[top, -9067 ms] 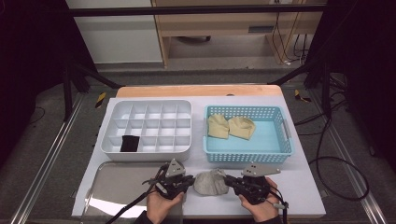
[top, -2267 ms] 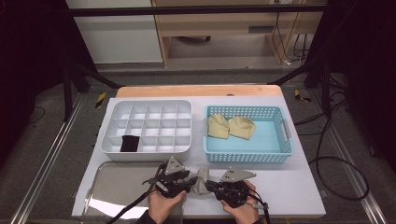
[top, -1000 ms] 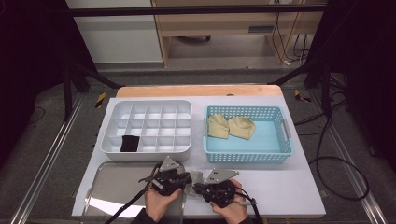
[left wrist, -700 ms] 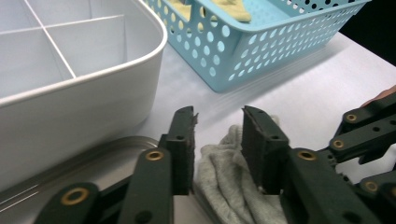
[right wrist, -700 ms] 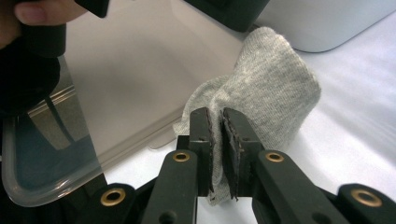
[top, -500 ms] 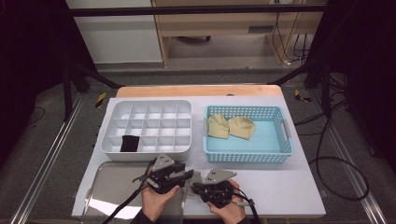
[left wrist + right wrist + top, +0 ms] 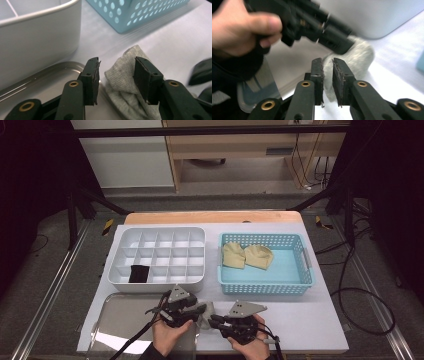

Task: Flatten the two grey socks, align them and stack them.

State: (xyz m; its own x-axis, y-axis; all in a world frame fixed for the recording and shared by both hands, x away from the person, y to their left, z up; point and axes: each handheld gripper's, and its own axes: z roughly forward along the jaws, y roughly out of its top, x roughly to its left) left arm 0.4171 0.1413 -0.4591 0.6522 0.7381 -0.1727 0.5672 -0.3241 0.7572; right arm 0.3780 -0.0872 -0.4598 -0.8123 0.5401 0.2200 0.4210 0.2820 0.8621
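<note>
Grey sock (image 7: 125,75) lies bunched on the desk's near edge, beside the metal tray (image 7: 120,320). Right gripper (image 7: 327,67) pinches its fabric; left gripper (image 7: 116,75), jaws just spread, straddles it loosely (re-grip deeper, I'd say, before lifting toward the divided box (image 7: 160,237)).

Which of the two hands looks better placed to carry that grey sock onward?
Probably the right. The right gripper has its jaws nearly closed around a fold of the grey sock, while the left gripper has just been opening, its jaws standing apart around the sock.
</note>
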